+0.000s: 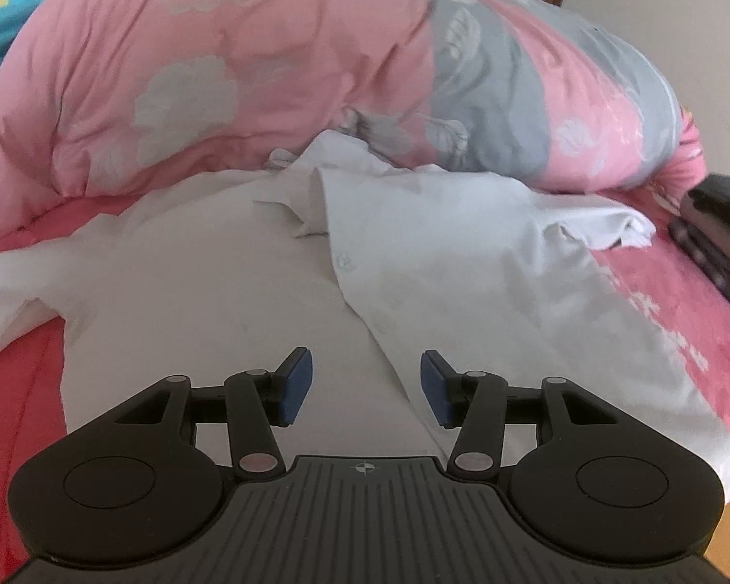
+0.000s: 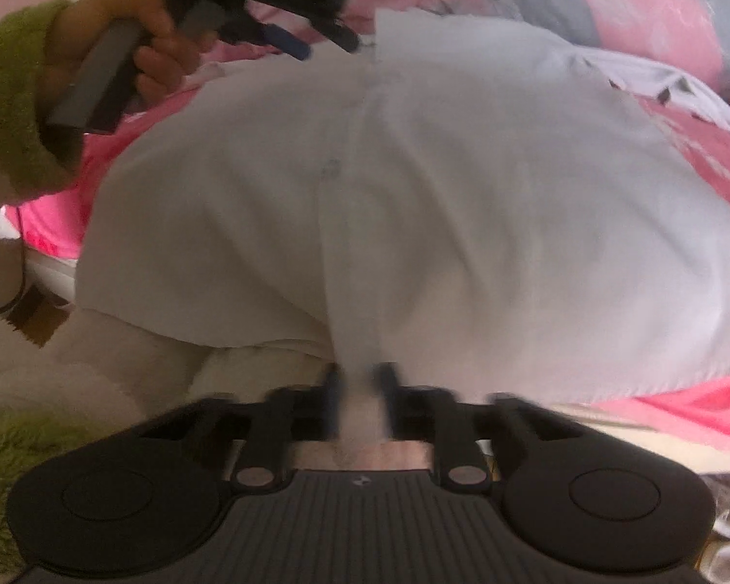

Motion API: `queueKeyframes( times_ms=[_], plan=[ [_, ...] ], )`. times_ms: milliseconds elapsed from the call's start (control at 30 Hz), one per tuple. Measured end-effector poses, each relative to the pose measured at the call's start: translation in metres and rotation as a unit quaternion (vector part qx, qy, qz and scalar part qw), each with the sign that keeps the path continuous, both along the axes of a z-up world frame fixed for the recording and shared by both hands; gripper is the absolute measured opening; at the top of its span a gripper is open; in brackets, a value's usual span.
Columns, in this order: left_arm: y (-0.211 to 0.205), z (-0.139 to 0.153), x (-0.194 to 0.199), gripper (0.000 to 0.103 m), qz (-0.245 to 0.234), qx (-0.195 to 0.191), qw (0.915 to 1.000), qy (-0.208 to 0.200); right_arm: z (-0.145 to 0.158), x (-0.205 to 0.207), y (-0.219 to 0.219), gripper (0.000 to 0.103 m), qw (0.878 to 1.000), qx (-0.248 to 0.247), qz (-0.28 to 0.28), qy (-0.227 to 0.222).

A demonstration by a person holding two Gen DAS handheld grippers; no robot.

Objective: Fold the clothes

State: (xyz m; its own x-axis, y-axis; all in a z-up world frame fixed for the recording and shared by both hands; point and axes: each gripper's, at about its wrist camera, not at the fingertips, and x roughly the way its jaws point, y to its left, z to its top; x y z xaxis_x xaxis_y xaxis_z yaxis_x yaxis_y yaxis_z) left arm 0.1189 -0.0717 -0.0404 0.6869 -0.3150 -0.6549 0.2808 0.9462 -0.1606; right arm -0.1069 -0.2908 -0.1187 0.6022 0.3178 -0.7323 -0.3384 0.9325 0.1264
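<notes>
Soft, even daylight with faint shadows fills both views, the left wrist view fairly crisp, the right wrist view smeared by motion blur, and fisheye bending curves every edge.

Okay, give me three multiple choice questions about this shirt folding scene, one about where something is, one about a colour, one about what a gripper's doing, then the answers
1. Where does the quilt lie?
A. beyond the white shirt's collar
B. under the shirt
C. on the floor

2. What colour is the sheet under the shirt?
A. green
B. pink
C. black

3. How is the right gripper?
A. wide open above the shirt
B. out of view
C. closed on the shirt's bottom edge

Answers:
1 A: the quilt piles up past the collar of the white shirt.
2 B: the sheet shows pink beside the shirt.
3 C: the right gripper pinches white cloth, while the left gripper is open.
</notes>
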Motion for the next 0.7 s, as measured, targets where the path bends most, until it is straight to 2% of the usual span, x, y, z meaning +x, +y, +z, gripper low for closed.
queueKeyframes(
  times_ms=[67, 333, 533, 700],
  plan=[
    [0.001, -0.002, 0.011, 0.049, 0.002, -0.010, 0.9999, 0.008, 0.003, 0.001, -0.005, 0.002, 1.000, 0.008, -0.005, -0.005],
    [-0.003, -0.010, 0.070, 0.050, 0.025, -0.049, 0.9976, 0.042, 0.031, -0.002, -0.016, 0.002, 0.998, 0.068, 0.004, -0.009],
    [-0.007, -0.016, 0.119, 0.056, 0.036, -0.070, 0.9946, 0.068, 0.042, 0.005, -0.014, 0.002, 0.997, 0.081, 0.017, 0.003],
    [-0.007, -0.024, 0.138, 0.055, 0.030, -0.093, 0.9921, 0.079, 0.045, 0.002, -0.013, 0.002, 0.996, 0.086, 0.016, 0.014]
  ],
)
